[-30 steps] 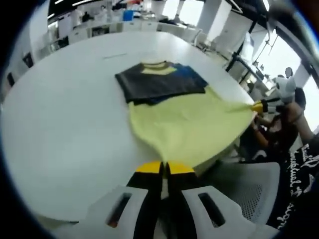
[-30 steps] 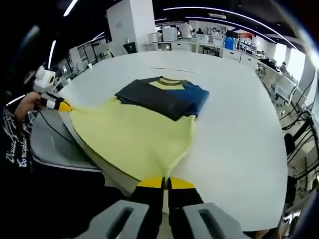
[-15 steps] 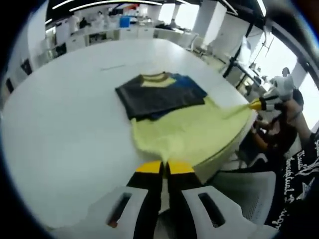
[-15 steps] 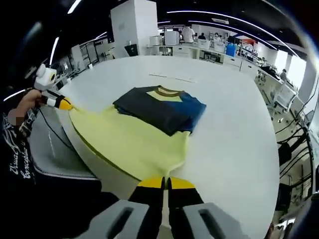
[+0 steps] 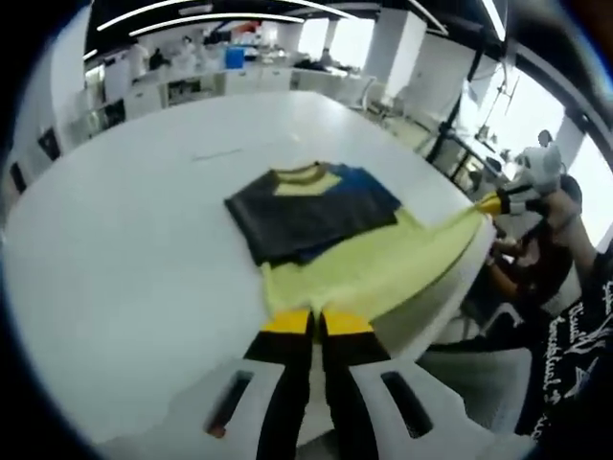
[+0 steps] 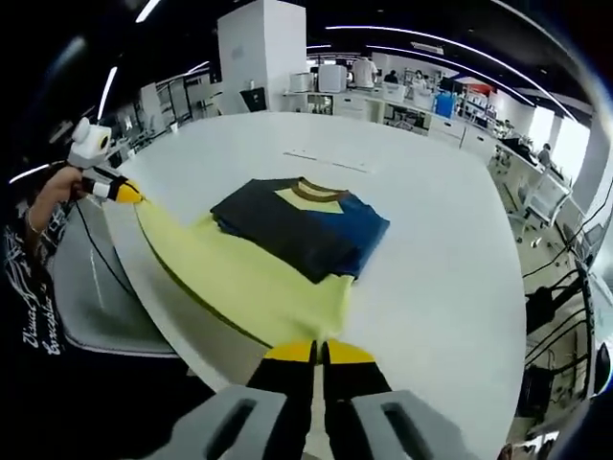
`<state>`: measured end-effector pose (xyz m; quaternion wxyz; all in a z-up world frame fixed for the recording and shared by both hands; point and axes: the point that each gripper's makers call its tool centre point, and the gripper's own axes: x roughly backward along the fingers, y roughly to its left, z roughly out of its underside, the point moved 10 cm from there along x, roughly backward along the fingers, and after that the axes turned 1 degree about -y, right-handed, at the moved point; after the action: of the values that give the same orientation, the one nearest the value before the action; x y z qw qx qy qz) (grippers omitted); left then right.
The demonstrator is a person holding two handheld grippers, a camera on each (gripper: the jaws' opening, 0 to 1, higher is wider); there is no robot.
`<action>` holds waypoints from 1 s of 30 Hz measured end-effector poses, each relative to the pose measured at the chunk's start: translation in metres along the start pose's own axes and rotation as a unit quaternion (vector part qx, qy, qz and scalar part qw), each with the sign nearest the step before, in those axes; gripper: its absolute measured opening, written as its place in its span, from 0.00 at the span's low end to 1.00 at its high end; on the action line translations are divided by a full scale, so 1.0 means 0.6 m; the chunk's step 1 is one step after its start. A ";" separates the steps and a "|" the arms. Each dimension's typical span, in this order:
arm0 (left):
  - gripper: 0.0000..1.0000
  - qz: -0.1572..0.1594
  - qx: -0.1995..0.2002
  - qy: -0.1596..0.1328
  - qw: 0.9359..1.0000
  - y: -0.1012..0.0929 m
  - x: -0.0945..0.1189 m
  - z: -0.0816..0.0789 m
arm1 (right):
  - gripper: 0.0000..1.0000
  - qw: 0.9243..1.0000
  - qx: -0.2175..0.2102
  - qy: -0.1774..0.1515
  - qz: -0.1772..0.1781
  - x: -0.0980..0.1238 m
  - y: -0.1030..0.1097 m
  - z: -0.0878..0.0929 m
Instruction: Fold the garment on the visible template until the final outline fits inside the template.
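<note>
I am holding the yellow bottom edge of the shirt with both tools, the left gripper and the right gripper each pinching a corner. The shirt is lying on the white table, its collar pointing away from me, its length running toward me. Next, I think, I am lifting this edge over toward the collar.

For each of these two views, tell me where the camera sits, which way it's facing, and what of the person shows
Left gripper view: rides the left gripper, which pinches the yellow hem of the garment on the white table; the right gripper and a hand show at right.
Right gripper view: rides the right gripper, at the hem's other corner, facing the garment; the left gripper and a hand show at left.
Shared: garment, table, both grippers.
</note>
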<state>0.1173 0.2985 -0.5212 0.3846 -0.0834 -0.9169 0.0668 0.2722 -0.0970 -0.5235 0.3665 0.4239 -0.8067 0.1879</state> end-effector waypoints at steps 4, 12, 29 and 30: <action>0.00 -0.003 0.000 -0.006 1.000 0.004 -0.005 -0.013 | 0.00 1.000 0.007 -0.003 0.004 -0.004 -0.010 -0.018; 0.00 -0.006 -0.005 -0.030 1.000 0.015 -0.012 -0.044 | 0.00 1.000 0.014 -0.016 0.018 -0.013 -0.028 -0.048; 0.00 -0.048 0.003 -0.082 0.996 0.053 -0.039 -0.110 | 0.00 0.998 0.007 -0.057 0.029 -0.047 -0.073 -0.120; 0.00 -0.052 0.002 -0.083 0.995 0.054 -0.041 -0.113 | 0.00 0.998 0.001 -0.062 0.029 -0.049 -0.076 -0.125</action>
<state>0.1861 0.3290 -0.4970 0.3103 -0.0292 -0.9486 0.0557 0.3533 -0.0610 -0.4964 0.3097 0.4113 -0.8398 0.1721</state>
